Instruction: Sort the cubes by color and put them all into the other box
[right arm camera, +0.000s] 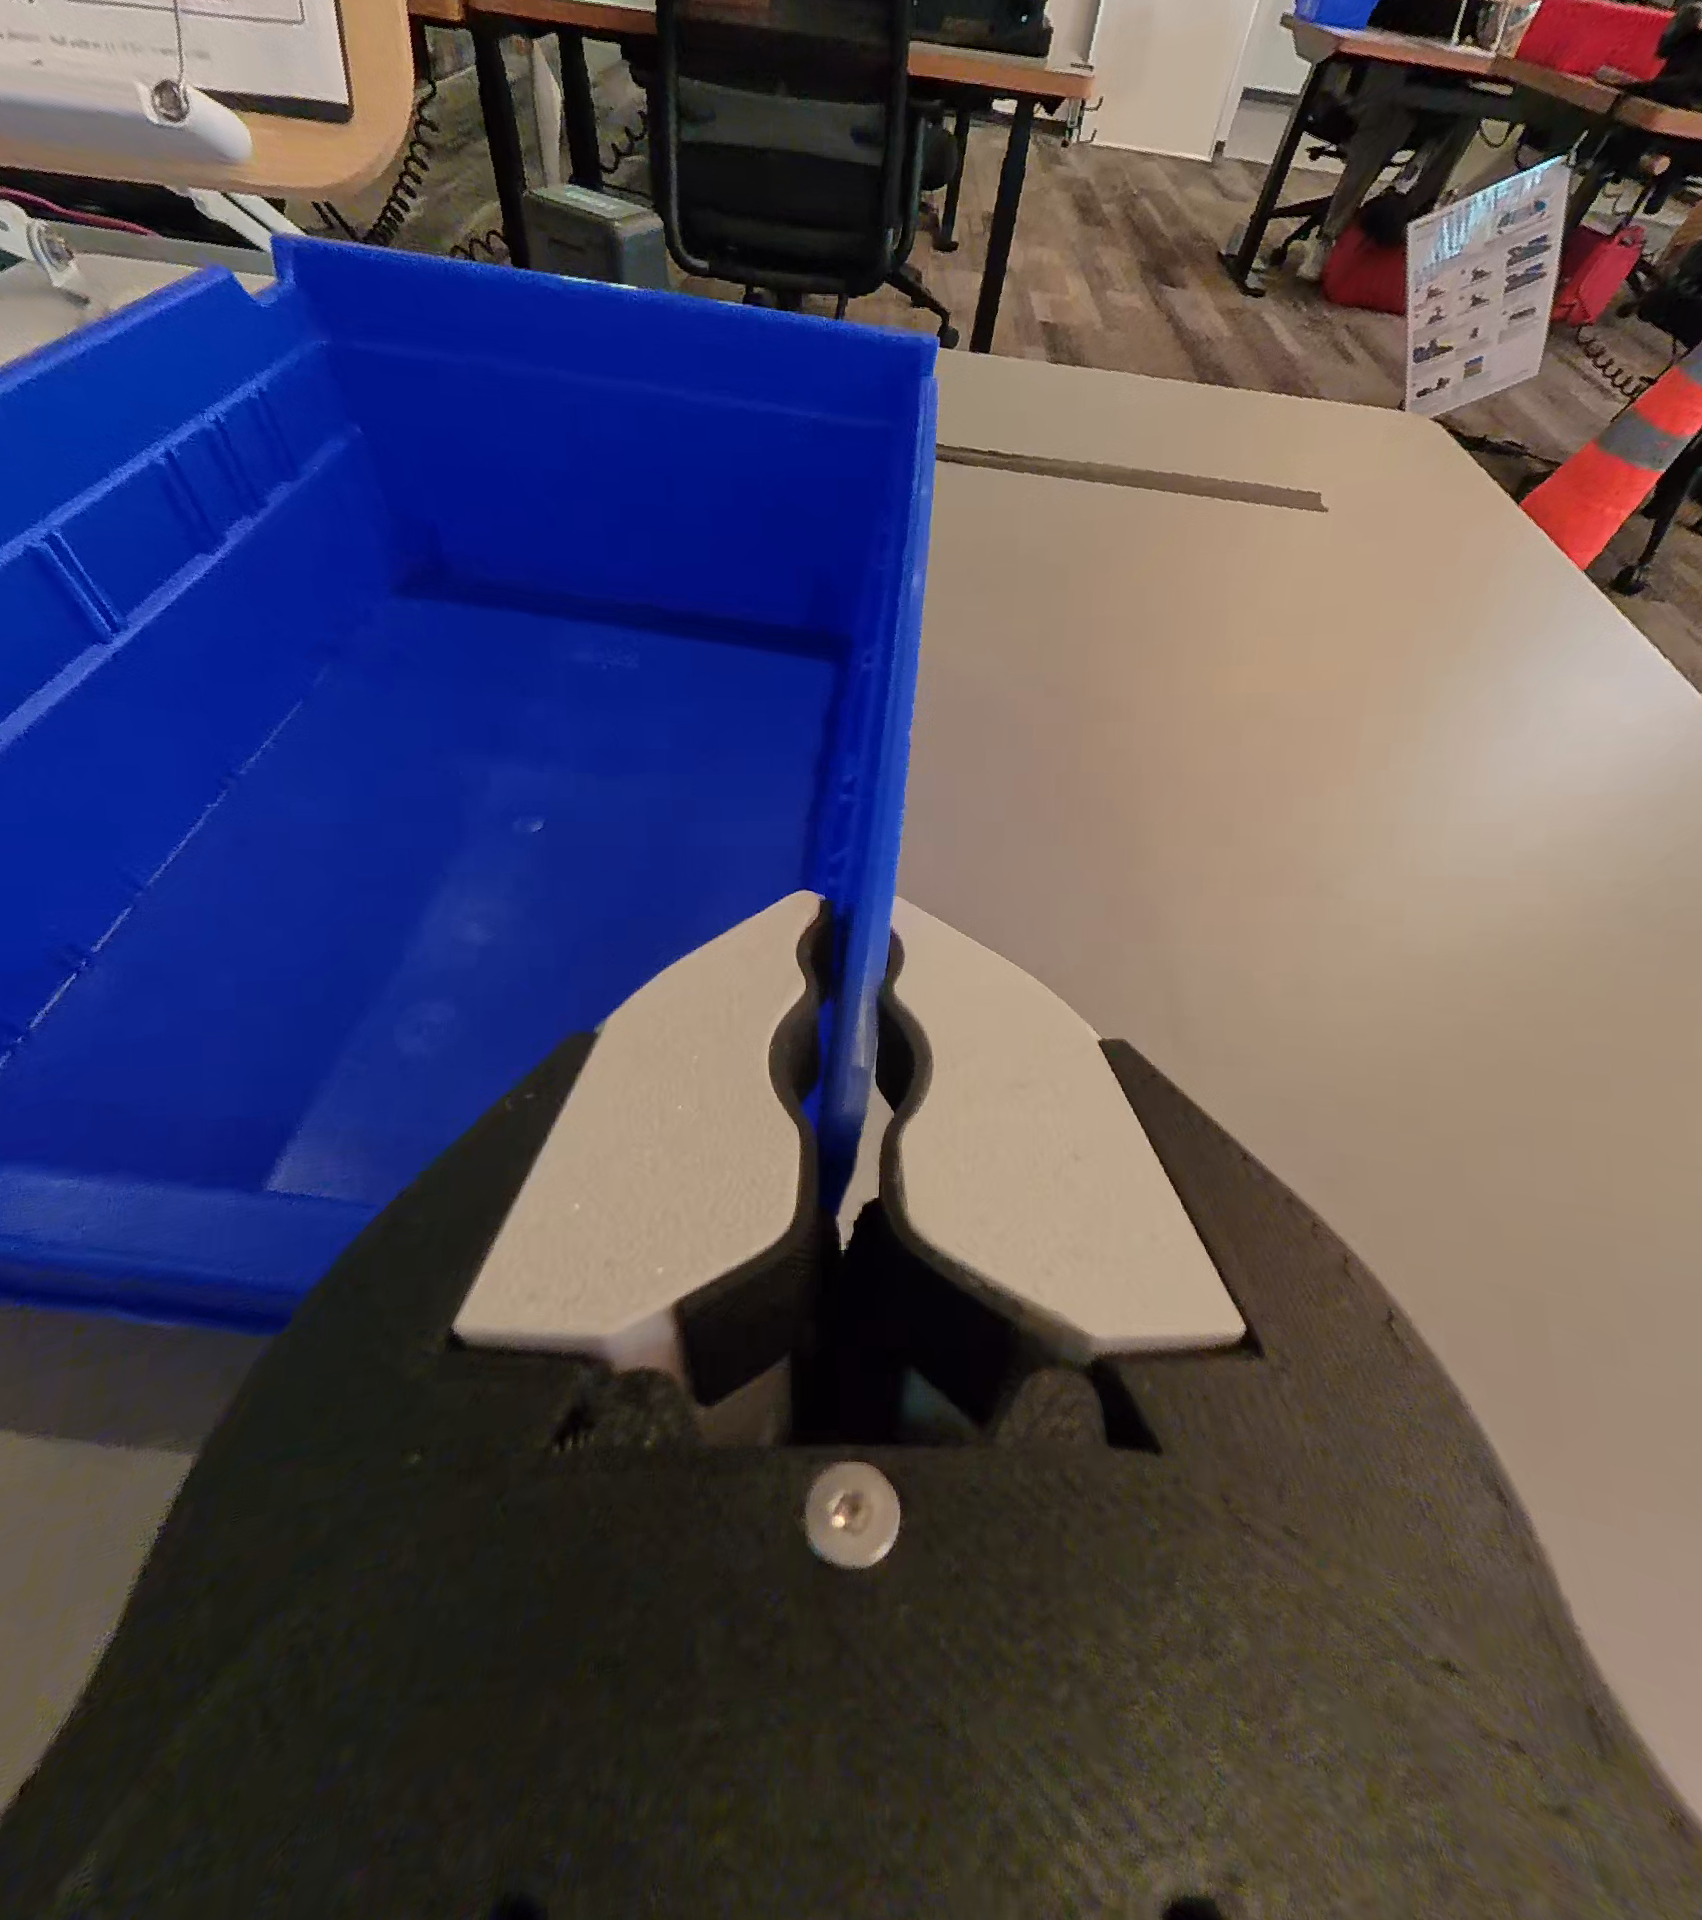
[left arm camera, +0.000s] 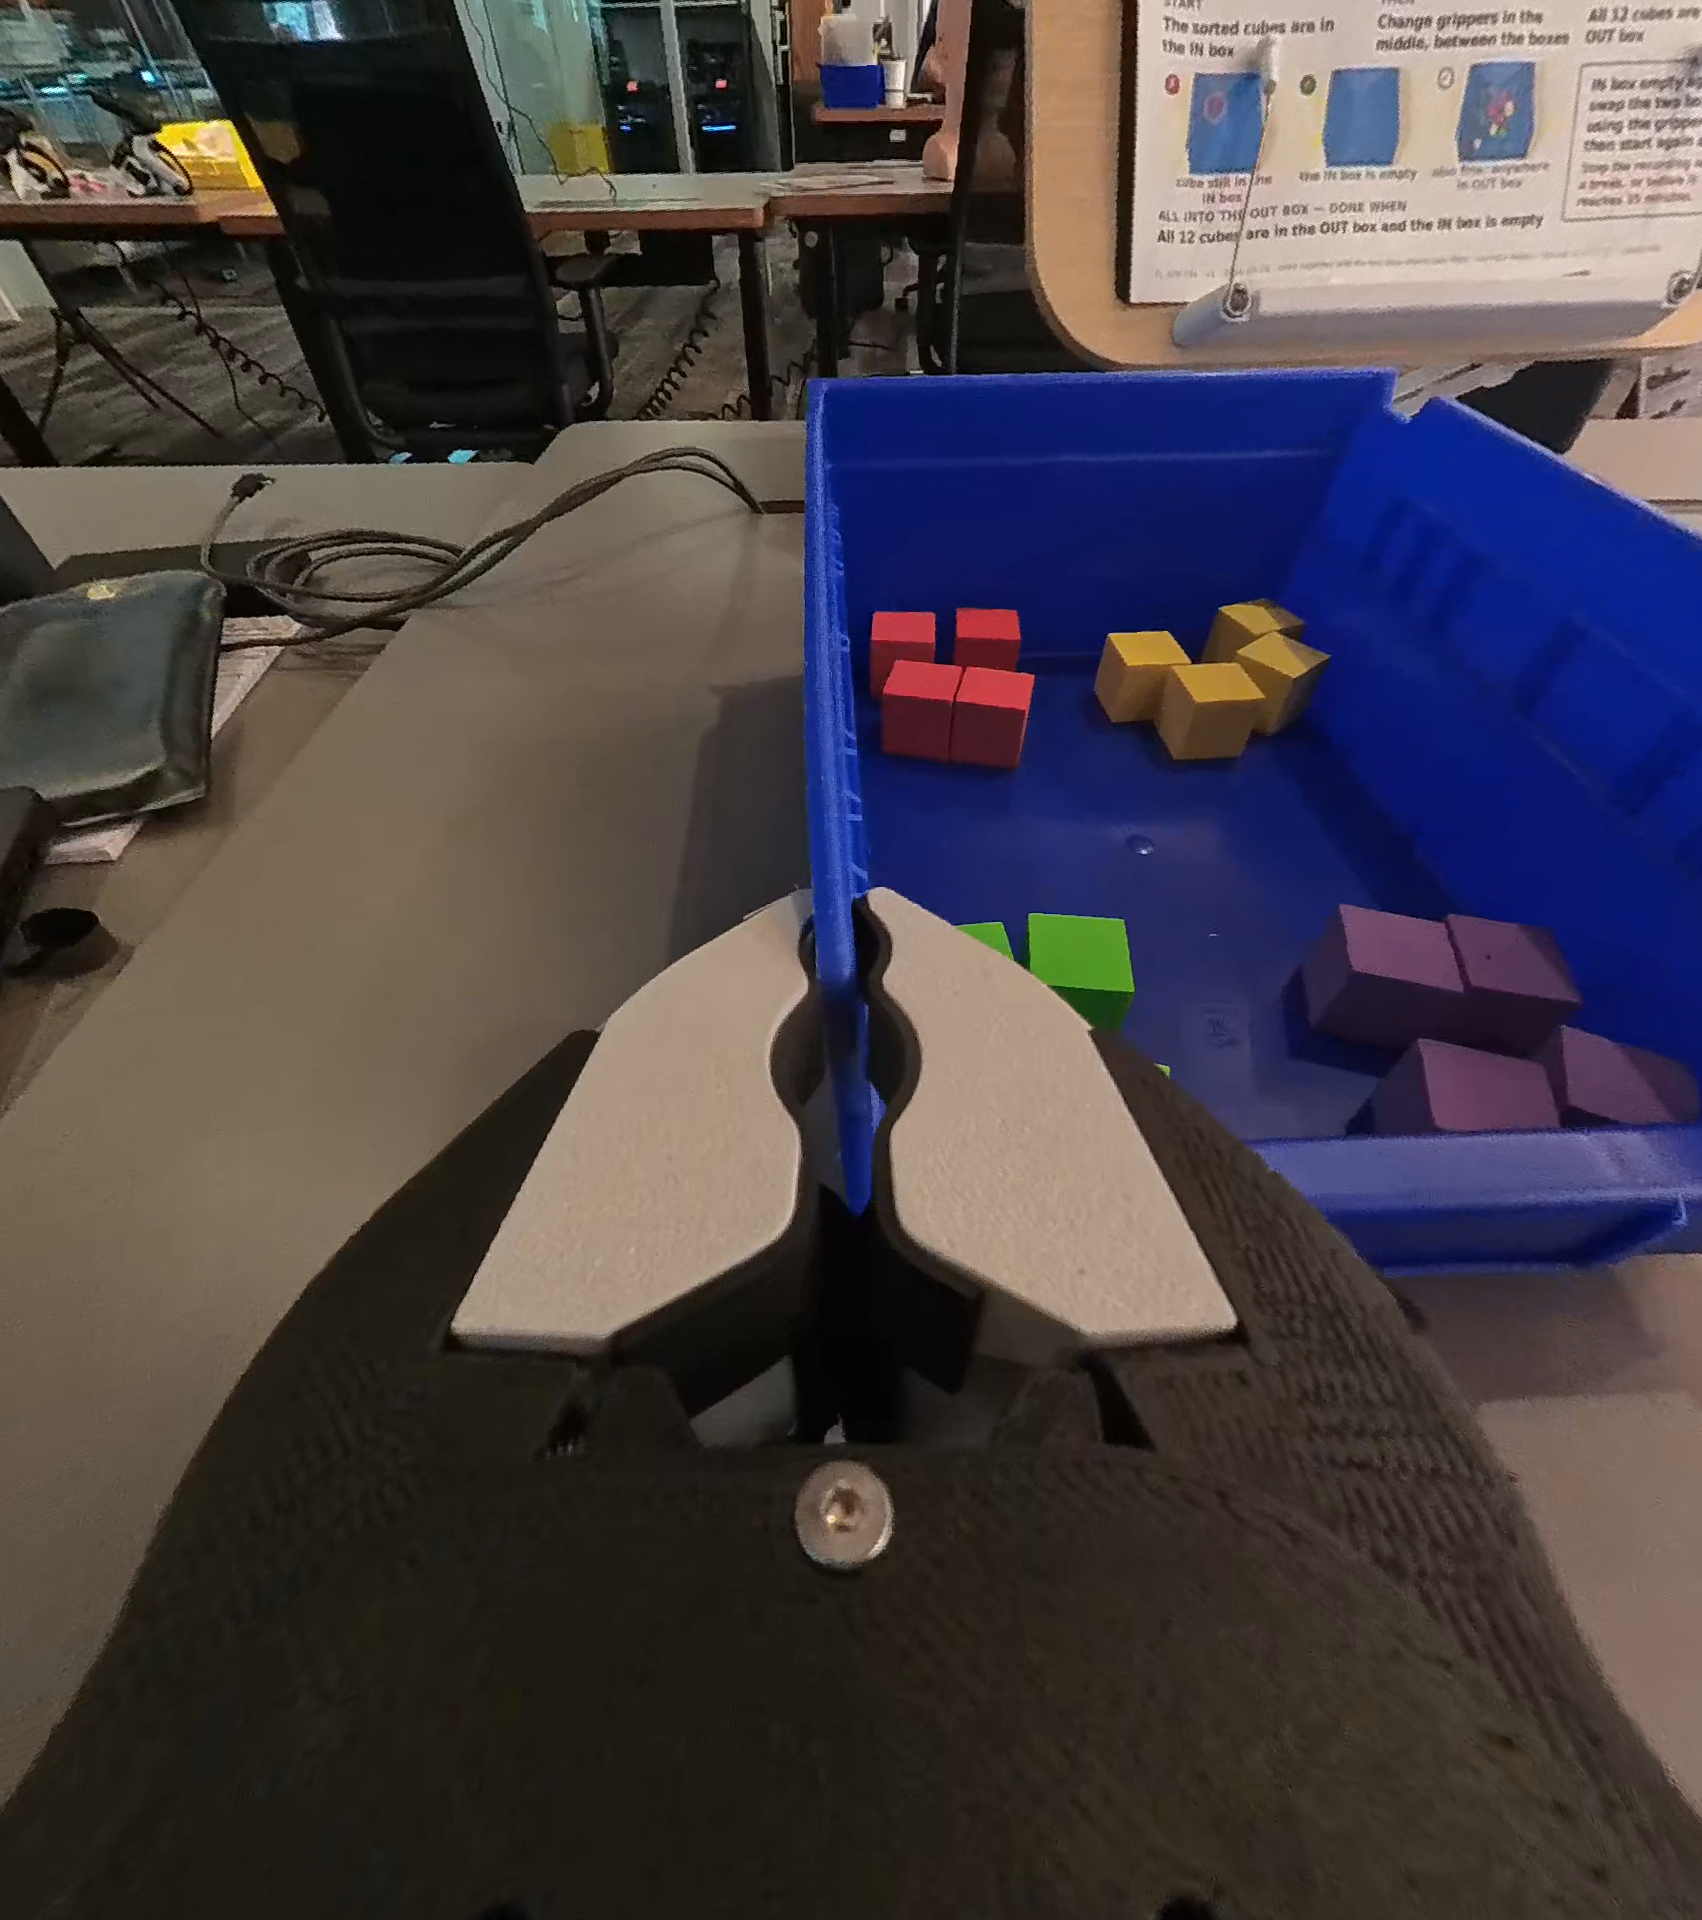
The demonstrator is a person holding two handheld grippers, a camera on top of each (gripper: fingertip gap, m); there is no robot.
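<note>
Left tongs point(left arm camera: 839, 914) clamped on side wall of blue bin with blocks point(left arm camera: 1086, 499). Right tongs point(right arm camera: 857, 914) clamped on side wall of bare blue bin point(right arm camera: 618, 416). Both bins on grey table point(right arm camera: 1346, 831).

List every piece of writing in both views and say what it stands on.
Printed sheet on the wooden board: legible, wording withheld.
White placard beside the orange cone: too small to read.
Cube bin, empty bin: none legible.

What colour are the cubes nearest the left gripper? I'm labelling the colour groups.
Green cubes, just inside the blue bin wall; clearest in the left wrist view.
</note>
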